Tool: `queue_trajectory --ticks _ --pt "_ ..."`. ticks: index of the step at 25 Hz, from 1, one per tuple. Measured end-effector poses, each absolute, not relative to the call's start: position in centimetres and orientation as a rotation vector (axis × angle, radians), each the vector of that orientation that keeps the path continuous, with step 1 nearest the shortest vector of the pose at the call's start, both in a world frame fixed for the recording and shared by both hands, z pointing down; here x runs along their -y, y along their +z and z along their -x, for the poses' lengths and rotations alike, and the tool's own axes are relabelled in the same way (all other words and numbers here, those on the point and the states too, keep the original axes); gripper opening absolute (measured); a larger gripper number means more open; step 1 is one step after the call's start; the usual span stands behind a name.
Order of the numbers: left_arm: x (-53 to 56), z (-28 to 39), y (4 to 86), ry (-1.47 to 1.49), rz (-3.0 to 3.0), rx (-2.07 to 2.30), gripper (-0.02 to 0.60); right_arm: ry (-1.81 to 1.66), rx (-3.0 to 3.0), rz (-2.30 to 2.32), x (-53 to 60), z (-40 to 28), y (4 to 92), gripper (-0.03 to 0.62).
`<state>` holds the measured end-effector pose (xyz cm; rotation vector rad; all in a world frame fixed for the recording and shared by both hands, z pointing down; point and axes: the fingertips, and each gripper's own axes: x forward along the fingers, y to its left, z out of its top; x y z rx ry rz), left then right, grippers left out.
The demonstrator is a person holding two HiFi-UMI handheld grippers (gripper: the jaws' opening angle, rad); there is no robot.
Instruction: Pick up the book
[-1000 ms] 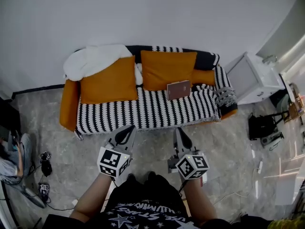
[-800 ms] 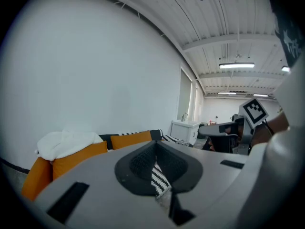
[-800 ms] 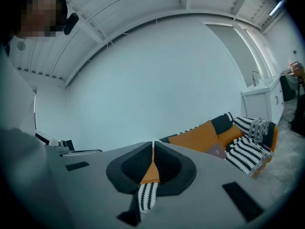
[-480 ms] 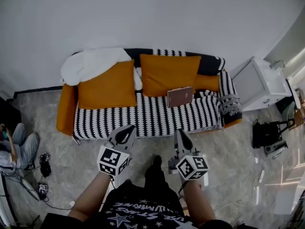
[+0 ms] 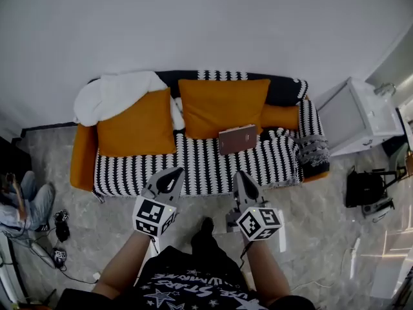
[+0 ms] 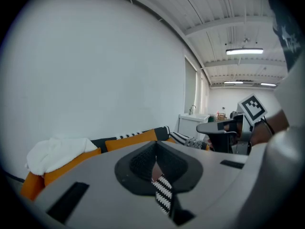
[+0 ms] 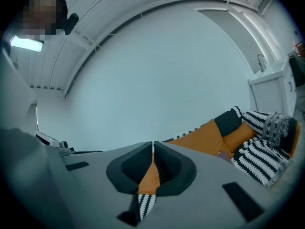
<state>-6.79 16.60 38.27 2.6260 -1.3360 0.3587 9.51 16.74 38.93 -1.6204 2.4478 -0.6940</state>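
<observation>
While standing short of the sofa [image 5: 161,166] against the far wall, cross the bare floor first and stop close at the near edge of the striped seat. Black-and-white cover, orange at the arms. White blanket [image 5: 113,95] bunched at the far left, left cushion [image 5: 135,124] leaning beside it, middle cushion [image 5: 222,105] upright, a small cushion [image 5: 281,116] tucked far right. Off to the right, well apart, a white cabinet [image 5: 358,115]: no part in this, so steer clear.

Reddish-brown book [image 5: 237,139] flat on the seat, right of centre, slightly askew, far edge at the foot of the middle cushion.

Left gripper [image 5: 169,176] and right gripper [image 5: 242,176] side by side near the body, both aimed at the seat, both with jaws pressed together on nothing, well apart from the book.

Favour the right gripper, which lines up better with the book. Spread the jaws before arriving, not over the cover. Come in low at the near edge, press one jaw into the soft fabric to get beneath, set the other on top, and bite deep enough to stop sagging or fanning pages. Steady the opposite edge with the left if needed. Lift straight up, then draw back.
</observation>
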Motion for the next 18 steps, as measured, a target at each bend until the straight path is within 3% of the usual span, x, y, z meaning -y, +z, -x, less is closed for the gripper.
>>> queue_trajectory --ticks 18 --pt "-8.8 -1.3 38.1 0.407 -2.608 1.402 0.008 -0.717 -2.394 1.637 -9.2 -20.6 40.2 0.029"
